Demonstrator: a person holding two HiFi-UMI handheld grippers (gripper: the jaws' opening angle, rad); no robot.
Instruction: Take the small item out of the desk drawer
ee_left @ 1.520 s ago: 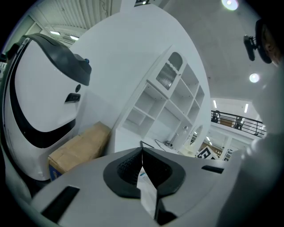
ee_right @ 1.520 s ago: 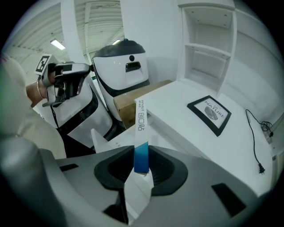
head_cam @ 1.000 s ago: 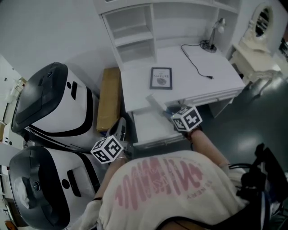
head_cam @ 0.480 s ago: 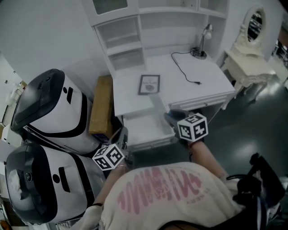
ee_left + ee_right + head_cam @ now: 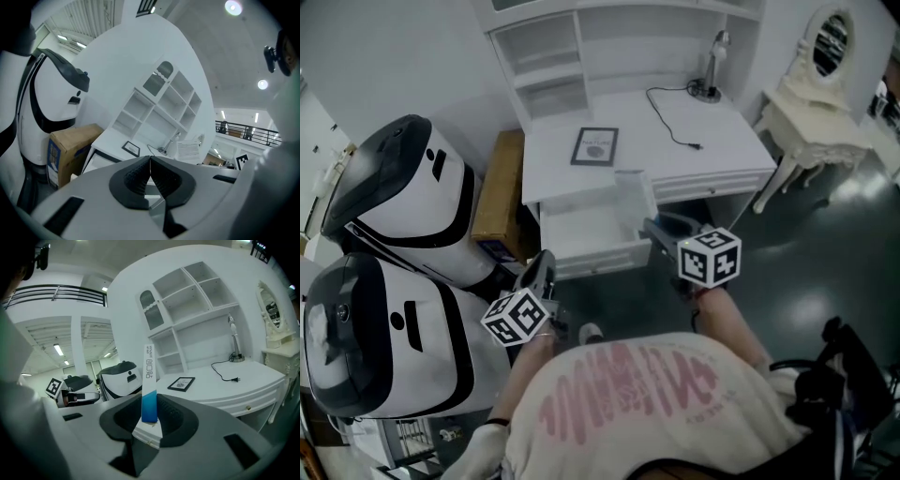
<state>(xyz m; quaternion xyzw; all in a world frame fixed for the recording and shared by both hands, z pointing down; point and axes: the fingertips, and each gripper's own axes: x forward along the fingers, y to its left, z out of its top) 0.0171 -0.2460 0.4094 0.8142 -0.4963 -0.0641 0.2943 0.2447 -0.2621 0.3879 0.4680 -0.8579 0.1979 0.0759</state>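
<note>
The white desk's drawer (image 5: 581, 236) stands pulled out, its inside pale and bare as far as I can see. My right gripper (image 5: 656, 231) (image 5: 150, 414) is shut on a thin, flat white box with a blue end (image 5: 149, 385). It holds the box (image 5: 634, 195) upright in the air, in front of the drawer's right corner. My left gripper (image 5: 541, 270) (image 5: 150, 165) hangs below and left of the drawer front. Its jaws are shut with nothing between them.
On the desk top lie a framed picture (image 5: 594, 146), a desk lamp (image 5: 713, 64) and its loose cable (image 5: 670, 117). A cardboard box (image 5: 497, 192) and two large white-and-black machines (image 5: 398, 192) (image 5: 375, 337) crowd the left. A vanity table with a mirror (image 5: 817, 112) stands right.
The right gripper has drawn back from the open drawer toward me, with the flat box in its jaws. The whole view has shifted back from the desk. The left gripper stays low and shut.
</note>
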